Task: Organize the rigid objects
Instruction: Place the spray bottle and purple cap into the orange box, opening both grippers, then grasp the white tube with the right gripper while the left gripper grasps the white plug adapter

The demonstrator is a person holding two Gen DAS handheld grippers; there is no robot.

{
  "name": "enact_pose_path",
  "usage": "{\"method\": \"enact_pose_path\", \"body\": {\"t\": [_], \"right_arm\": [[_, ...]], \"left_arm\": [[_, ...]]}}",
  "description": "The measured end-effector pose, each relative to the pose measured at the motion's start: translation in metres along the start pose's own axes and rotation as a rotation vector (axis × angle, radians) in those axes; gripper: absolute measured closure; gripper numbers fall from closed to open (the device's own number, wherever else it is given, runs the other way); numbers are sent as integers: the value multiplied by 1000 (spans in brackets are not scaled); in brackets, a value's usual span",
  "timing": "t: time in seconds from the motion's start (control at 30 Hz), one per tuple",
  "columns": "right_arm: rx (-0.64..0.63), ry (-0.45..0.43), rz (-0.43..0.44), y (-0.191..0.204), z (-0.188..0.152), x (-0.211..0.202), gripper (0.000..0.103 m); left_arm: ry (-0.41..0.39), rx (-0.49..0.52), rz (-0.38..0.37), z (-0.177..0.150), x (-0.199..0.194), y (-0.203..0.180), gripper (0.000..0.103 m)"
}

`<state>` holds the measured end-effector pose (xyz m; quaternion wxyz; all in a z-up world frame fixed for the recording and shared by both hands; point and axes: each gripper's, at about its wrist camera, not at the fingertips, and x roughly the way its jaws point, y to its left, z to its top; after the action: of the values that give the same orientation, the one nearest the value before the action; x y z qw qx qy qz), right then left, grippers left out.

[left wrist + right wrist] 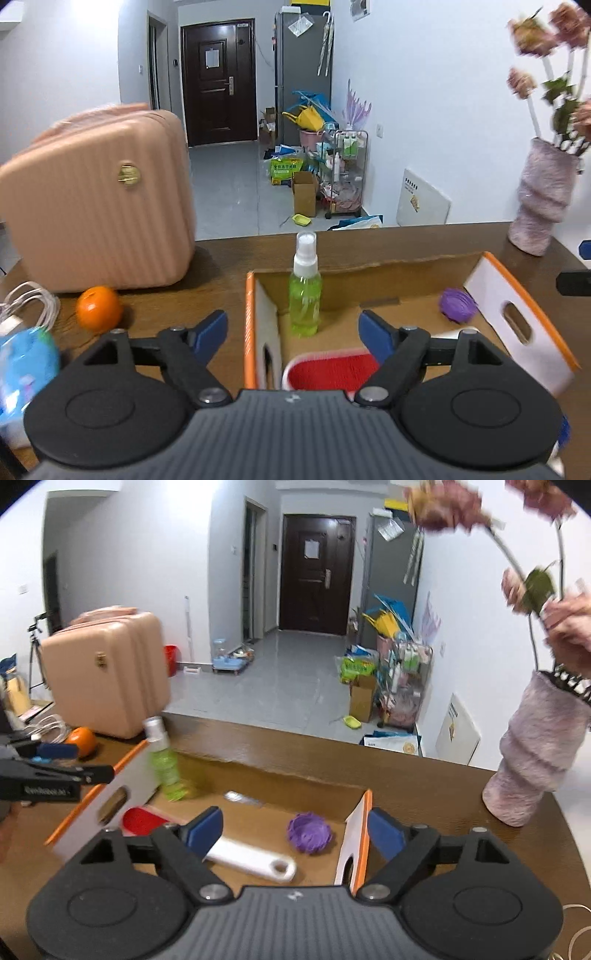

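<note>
An open cardboard box (pixel 524 325) with orange-edged white end walls sits on a dark wooden counter (pixel 229 266). Inside it, in the far left corner, a green spray bottle (pixel 305 291) stands upright, its long axis vertical and its white cap at the top. A purple ridged cup (pixel 458 305) lies on the box floor toward the right end. A red brush head with a white rim (pixel 332 369) lies near the front; in the right wrist view its white handle (pixel 255 862) runs along the floor toward the near right, ending in a hanging hole.

The left gripper (pixel 293 326) hovers above the box with its blue-tipped fingers spread wide, nothing between them. The right gripper (pixel 295 829) hovers over the right end of the box, fingers also spread and empty.

Left of the box an orange (pixel 99 307) rests beside a pink suitcase (pixel 96 214). To the right stands a pale ridged vase (pixel 535 760) holding flowers (pixel 454 509).
</note>
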<state>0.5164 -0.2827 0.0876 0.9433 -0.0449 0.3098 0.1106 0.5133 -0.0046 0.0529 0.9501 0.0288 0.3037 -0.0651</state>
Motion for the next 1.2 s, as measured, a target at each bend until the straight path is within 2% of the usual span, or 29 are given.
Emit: {"method": "enact_pose_path", "body": {"t": [0.13, 0.3, 0.47, 0.6, 0.67, 0.77, 0.83, 0.93, 1.07, 1.2], "right_arm": [[-25, -28, 14, 21, -23, -53, 18], [-13, -83, 58, 47, -62, -111, 18], [14, -196, 63, 79, -122, -168, 17], [29, -220, 56, 100, -173, -195, 17], [45, -219, 27, 112, -204, -205, 17], [59, -191, 6, 127, -247, -213, 17], [89, -208, 19, 132, -275, -225, 17], [114, -221, 45, 137, -305, -240, 17], [106, -237, 20, 140, -326, -255, 17], [128, -225, 3, 134, -329, -248, 20]], "left_arm": [[-43, 6, -12, -21, -68, 7, 15], [-91, 0, -35, -65, -151, 13, 6], [-221, 1, 39, -123, -225, 13, 0], [-264, -19, 7, -173, -260, 9, 0], [-271, -44, 14, -198, -272, 5, 0], [-279, -91, 82, -237, -290, -2, 0], [-276, -104, 100, -260, -300, -6, 0], [-245, -108, 88, -289, -310, -12, 0], [-212, -35, 90, -297, -304, -24, 0], [-207, -40, 75, -294, -294, -33, 0]]}}
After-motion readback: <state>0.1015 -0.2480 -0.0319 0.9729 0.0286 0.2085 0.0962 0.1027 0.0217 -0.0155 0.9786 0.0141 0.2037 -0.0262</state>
